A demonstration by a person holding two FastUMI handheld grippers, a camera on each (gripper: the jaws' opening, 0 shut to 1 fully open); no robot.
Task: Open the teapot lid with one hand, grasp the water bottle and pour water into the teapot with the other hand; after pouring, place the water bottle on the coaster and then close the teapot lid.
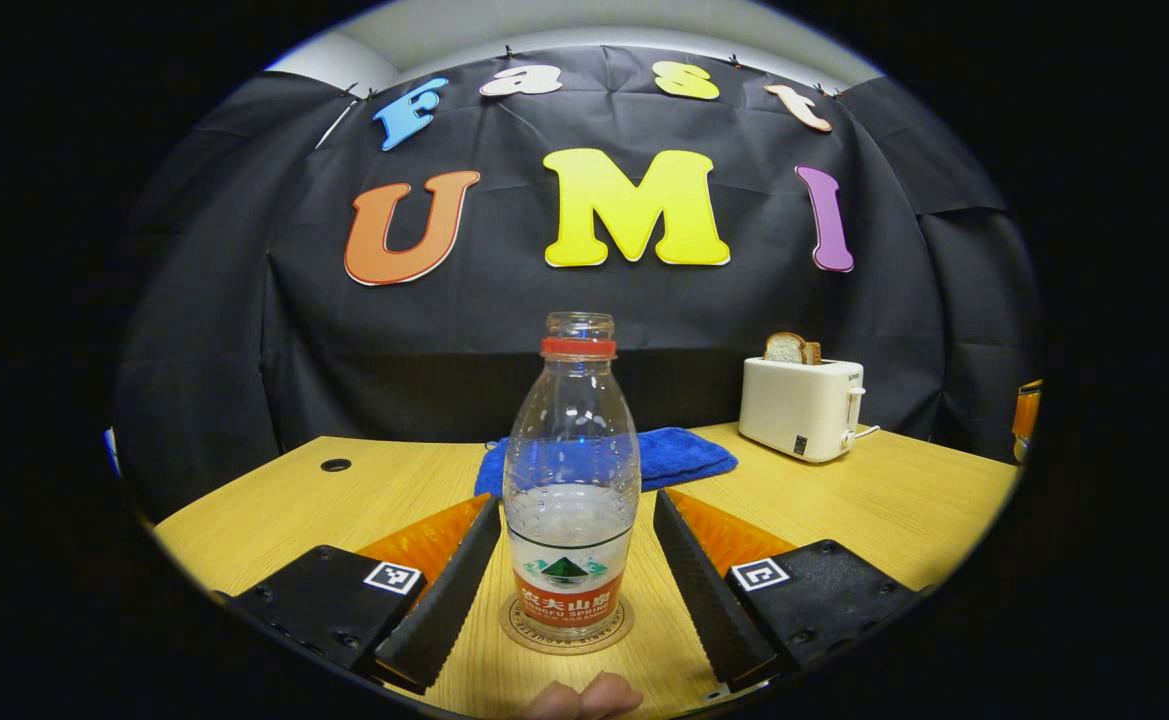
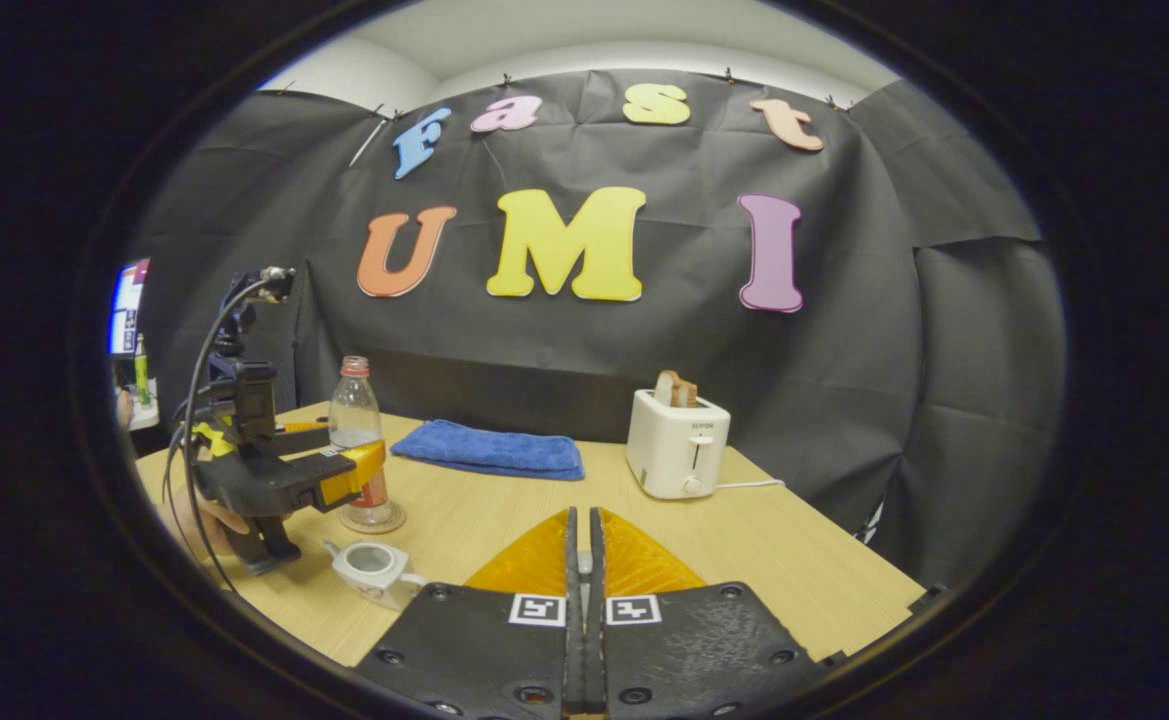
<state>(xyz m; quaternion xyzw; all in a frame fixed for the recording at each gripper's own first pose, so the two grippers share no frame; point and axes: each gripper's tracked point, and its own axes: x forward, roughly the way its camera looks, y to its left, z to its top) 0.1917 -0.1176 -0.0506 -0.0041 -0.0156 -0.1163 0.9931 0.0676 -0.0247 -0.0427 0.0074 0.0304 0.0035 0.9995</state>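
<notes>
On the table, the bottle stands upright on the coaster, its open neck pointing up. My left gripper is spread wide around it, fingers not touching. My right gripper is clenched on nothing; the lidless teapot sits near the coaster.

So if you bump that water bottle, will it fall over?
Probably quite easily. The water bottle is tall and narrow and stands on a small coaster, so it looks tippy. It seems less than half full, so likely light. With no cap on, a spill seems possible.
</notes>
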